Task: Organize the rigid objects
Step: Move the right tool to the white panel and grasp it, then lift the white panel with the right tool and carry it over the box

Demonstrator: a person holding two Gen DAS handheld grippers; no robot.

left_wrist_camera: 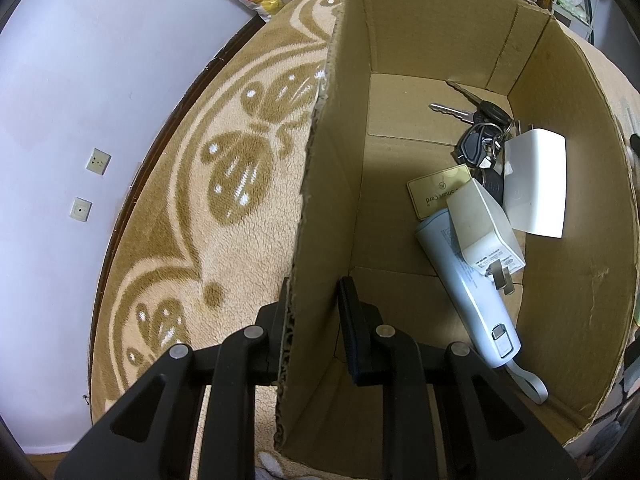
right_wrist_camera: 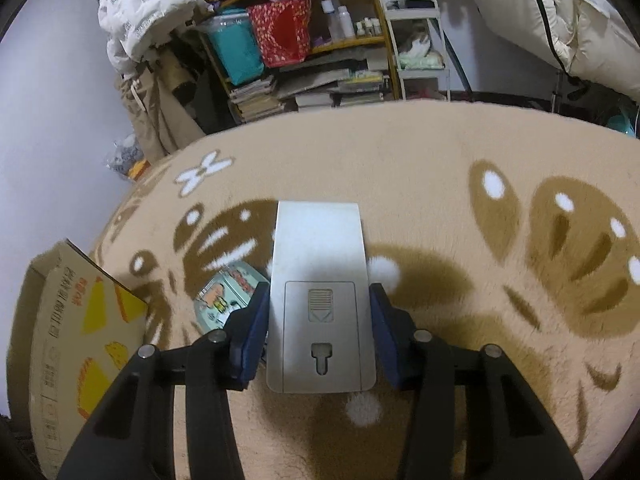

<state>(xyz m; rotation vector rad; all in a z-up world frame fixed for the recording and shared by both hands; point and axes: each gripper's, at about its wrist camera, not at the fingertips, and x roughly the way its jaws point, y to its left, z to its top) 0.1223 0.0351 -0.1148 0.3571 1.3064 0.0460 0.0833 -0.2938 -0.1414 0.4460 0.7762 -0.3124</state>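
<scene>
The left claw (left_wrist_camera: 316,320) is clamped on the near left wall of an open cardboard box (left_wrist_camera: 332,184), one finger outside the wall and the other inside. Toward the right side of the box floor lie a bunch of keys (left_wrist_camera: 480,128), a beige card (left_wrist_camera: 436,190), a pale blue cylindrical device with a wrist strap (left_wrist_camera: 472,288), a white plug adapter (left_wrist_camera: 486,226) resting across it, and a white square device (left_wrist_camera: 536,182) leaning against the right wall.

The right claw (right_wrist_camera: 320,328) grips a flat grey device (right_wrist_camera: 320,296) by its two long sides, blue pads pressed against it, its back panel facing up, held above the carpet. Just left of it a small illustrated tin (right_wrist_camera: 226,292) lies on the carpet, partly hidden by the left finger. The box stands further left, at the near left corner of that view.

Everything sits on a tan carpet with brown butterfly patterns (right_wrist_camera: 500,168). At the far side stands a wooden shelf (right_wrist_camera: 320,48) crowded with books, bottles, and bags, beside a pale wall (left_wrist_camera: 80,80).
</scene>
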